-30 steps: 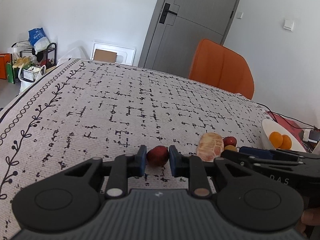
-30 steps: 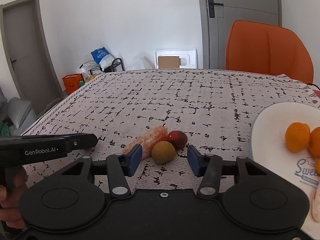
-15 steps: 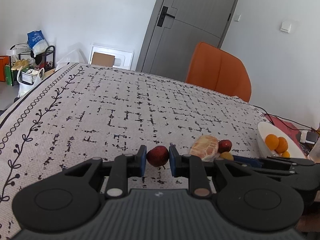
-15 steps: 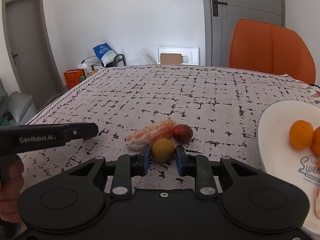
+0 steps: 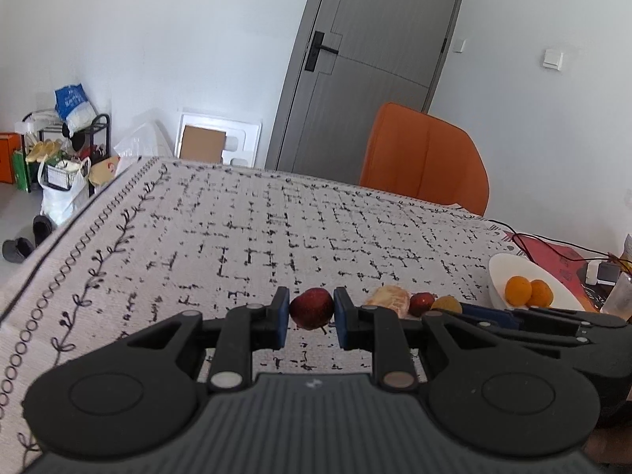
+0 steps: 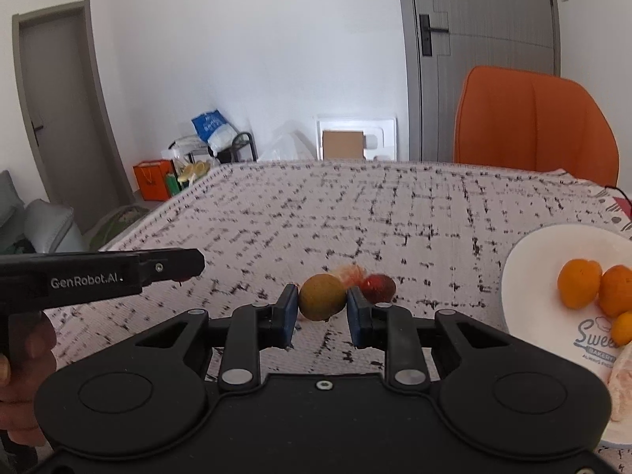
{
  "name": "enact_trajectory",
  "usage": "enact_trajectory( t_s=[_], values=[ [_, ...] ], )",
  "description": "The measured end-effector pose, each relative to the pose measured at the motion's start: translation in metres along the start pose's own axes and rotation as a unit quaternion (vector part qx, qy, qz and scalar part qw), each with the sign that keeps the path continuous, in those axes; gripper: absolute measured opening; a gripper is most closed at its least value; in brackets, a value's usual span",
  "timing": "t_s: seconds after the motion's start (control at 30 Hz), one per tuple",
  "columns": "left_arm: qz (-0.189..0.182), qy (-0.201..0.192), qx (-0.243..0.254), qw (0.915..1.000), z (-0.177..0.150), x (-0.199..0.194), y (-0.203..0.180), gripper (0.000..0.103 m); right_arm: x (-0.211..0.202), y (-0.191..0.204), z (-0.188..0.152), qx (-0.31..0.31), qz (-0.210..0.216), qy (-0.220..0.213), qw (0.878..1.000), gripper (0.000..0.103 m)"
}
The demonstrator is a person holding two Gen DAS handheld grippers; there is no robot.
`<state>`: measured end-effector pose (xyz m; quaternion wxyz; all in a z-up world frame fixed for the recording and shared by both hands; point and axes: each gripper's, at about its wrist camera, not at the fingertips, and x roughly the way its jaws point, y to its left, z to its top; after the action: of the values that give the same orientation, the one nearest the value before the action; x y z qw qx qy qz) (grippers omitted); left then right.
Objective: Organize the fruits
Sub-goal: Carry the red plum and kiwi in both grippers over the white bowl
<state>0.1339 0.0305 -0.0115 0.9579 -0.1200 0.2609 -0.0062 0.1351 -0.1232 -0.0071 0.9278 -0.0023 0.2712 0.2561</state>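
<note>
My left gripper point(image 5: 312, 310) is shut on a dark red fruit point(image 5: 311, 303), held just above the patterned tablecloth point(image 5: 276, 229). My right gripper point(image 6: 322, 303) is shut on a yellow-brown round fruit point(image 6: 322, 296), also lifted off the cloth. Behind it on the cloth lie a second red fruit point(image 6: 380, 288) and a peeled orange point(image 6: 352, 273), mostly hidden. In the left wrist view these lie side by side as the peeled orange point(image 5: 389, 299) and the red fruit point(image 5: 421, 303). A white plate point(image 6: 525, 276) at the right holds several oranges point(image 6: 580, 282).
An orange chair point(image 6: 533, 126) stands at the table's far edge. A red mat with cables point(image 5: 553, 251) lies beyond the plate. A hand point(image 6: 23, 355) holds the left gripper's black body point(image 6: 98, 278) at the left. A peeled citrus piece point(image 6: 620, 383) sits on the plate's near side.
The right jaws went from open around the yellow-brown fruit to shut on it. Both grippers then rose a little, lifting their fruits off the cloth.
</note>
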Motion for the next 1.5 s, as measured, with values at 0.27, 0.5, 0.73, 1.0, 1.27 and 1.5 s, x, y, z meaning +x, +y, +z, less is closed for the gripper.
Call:
enact_trajectory(
  t_s=[0.27,0.5,0.73,1.0,1.27,1.5],
  values=[
    [-0.003,-0.010,0.014,0.9998,0.005,-0.016,-0.013,0.022,-0.027,-0.003,0.000,0.016,-0.004,-0.032,0.999,0.025],
    [-0.007,-0.023,0.027,0.9994,0.007,-0.027,-0.028,0.022,-0.050,-0.012,-0.001,0.026,-0.012,-0.053,0.998,0.025],
    [-0.015,-0.028,0.038,0.9988,0.005,-0.036,-0.043,0.022,-0.068,-0.022,-0.006,0.038,-0.018,-0.068,0.997,0.025],
    [-0.025,-0.035,0.049,0.9979,0.005,-0.039,-0.060,0.022,-0.086,-0.035,-0.009,0.047,-0.028,-0.083,0.995,0.025],
    [-0.037,-0.033,0.058,0.9971,0.002,-0.036,-0.076,0.022,-0.095,-0.048,-0.014,0.056,-0.038,-0.089,0.994,0.025],
    [-0.050,-0.030,0.065,0.9961,0.000,-0.031,-0.092,0.022,-0.104,-0.061,-0.019,0.066,-0.051,-0.092,0.992,0.025]
  ],
)
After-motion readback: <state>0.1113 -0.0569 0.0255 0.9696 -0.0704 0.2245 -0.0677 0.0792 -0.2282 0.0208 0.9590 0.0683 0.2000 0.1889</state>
